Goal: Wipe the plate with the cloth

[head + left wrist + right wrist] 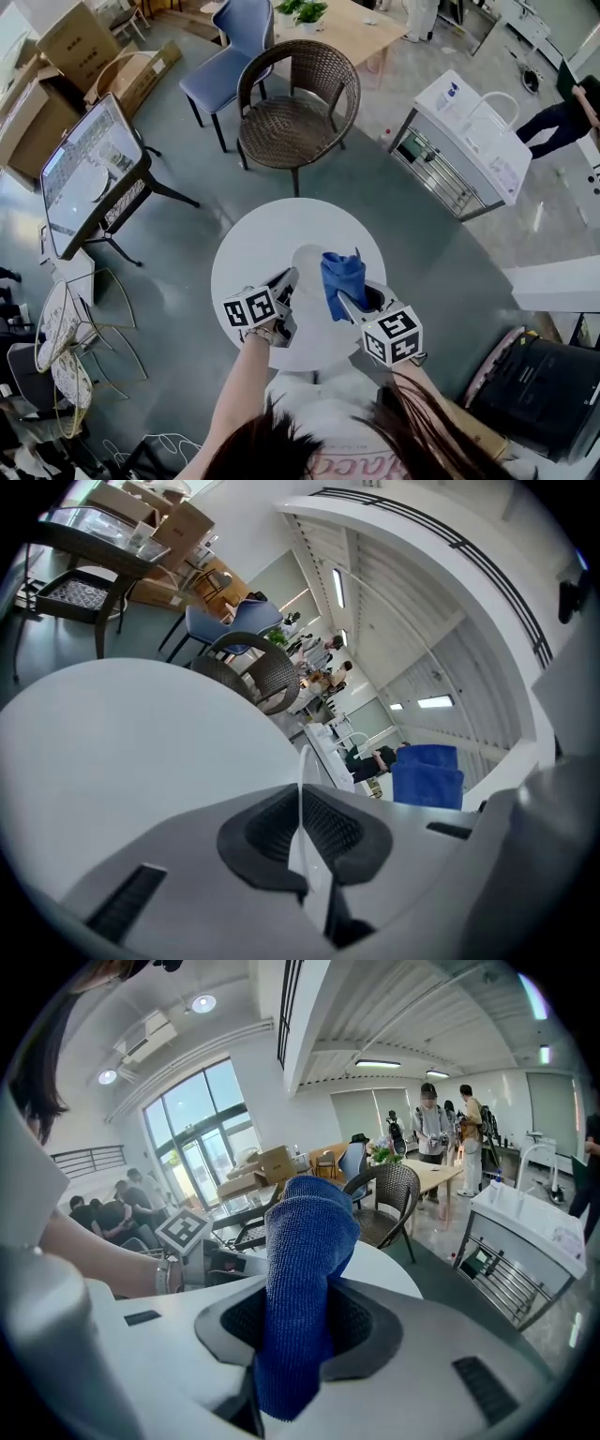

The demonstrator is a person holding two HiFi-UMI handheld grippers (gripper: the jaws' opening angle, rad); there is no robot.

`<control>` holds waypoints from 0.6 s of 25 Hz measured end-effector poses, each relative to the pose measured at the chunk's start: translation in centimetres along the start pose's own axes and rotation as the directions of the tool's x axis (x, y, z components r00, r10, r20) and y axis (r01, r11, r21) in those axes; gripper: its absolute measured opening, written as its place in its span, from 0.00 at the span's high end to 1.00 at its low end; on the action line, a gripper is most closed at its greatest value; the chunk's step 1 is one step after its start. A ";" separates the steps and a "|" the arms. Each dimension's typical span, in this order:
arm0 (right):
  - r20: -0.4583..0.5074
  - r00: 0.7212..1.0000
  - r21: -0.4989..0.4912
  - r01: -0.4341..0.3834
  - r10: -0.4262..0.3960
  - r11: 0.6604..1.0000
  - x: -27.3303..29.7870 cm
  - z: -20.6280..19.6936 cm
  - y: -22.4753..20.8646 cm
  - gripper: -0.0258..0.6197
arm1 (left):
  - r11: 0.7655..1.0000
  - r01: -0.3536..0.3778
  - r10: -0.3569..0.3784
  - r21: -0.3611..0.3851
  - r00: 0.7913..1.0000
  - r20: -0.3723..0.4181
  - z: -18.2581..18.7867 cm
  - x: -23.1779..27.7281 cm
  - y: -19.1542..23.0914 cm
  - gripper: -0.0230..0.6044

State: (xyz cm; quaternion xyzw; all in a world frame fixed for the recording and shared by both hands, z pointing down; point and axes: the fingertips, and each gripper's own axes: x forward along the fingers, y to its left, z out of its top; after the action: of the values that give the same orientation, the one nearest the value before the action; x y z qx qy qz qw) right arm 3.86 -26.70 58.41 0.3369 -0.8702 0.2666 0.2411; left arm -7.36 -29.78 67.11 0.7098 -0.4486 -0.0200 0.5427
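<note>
A white plate (308, 264) is held edge-on just above the round white table (262, 230). In the left gripper view its thin rim (302, 785) runs up between the two dark pads. My left gripper (285, 283) (302, 834) is shut on that rim. A blue cloth (343, 277) hangs bunched right beside the plate, and my right gripper (352, 304) is shut on it. In the right gripper view the cloth (305, 1269) stands up out of the pads of my right gripper (298, 1340) and hides the plate. From the left gripper view the cloth (427, 775) shows at the right.
A brown wicker chair (295, 103) and a blue chair (230, 52) stand beyond the table. A white cart (469, 141) is at the far right and a glass-topped side table (89, 173) at the left. Several people stand in the background of the right gripper view.
</note>
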 end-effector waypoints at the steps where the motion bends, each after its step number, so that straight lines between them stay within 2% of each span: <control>1: 0.009 1.000 -0.004 0.004 -0.004 1.000 -0.2 0.4 0.0 0.76 | 1.000 0.011 -0.011 0.001 1.000 0.010 0.3 -0.2 -0.4 0.94; 5: 0.059 0.998 -0.014 0.029 -0.028 0.999 -1.3 2.4 -0.2 0.76 | 0.998 0.063 -0.064 0.026 0.996 0.069 2.0 -1.6 -3.1 0.94; 10: 0.150 0.987 -0.024 0.055 -0.050 0.998 -3.3 5.5 0.2 0.76 | 0.991 0.131 -0.133 0.018 0.979 0.157 4.0 -4.6 -5.8 0.94; 15: 0.239 0.969 -0.048 0.082 -0.068 0.996 -5.5 8.3 0.8 0.76 | 0.983 0.167 -0.181 0.082 0.959 0.219 5.7 -7.5 -8.8 0.94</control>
State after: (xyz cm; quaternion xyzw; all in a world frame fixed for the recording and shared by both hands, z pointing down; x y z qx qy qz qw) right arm 4.89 -28.91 48.73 0.3919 -0.8867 0.1902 0.1550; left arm -9.35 -29.05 54.39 0.7563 -0.4434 -0.1342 0.4620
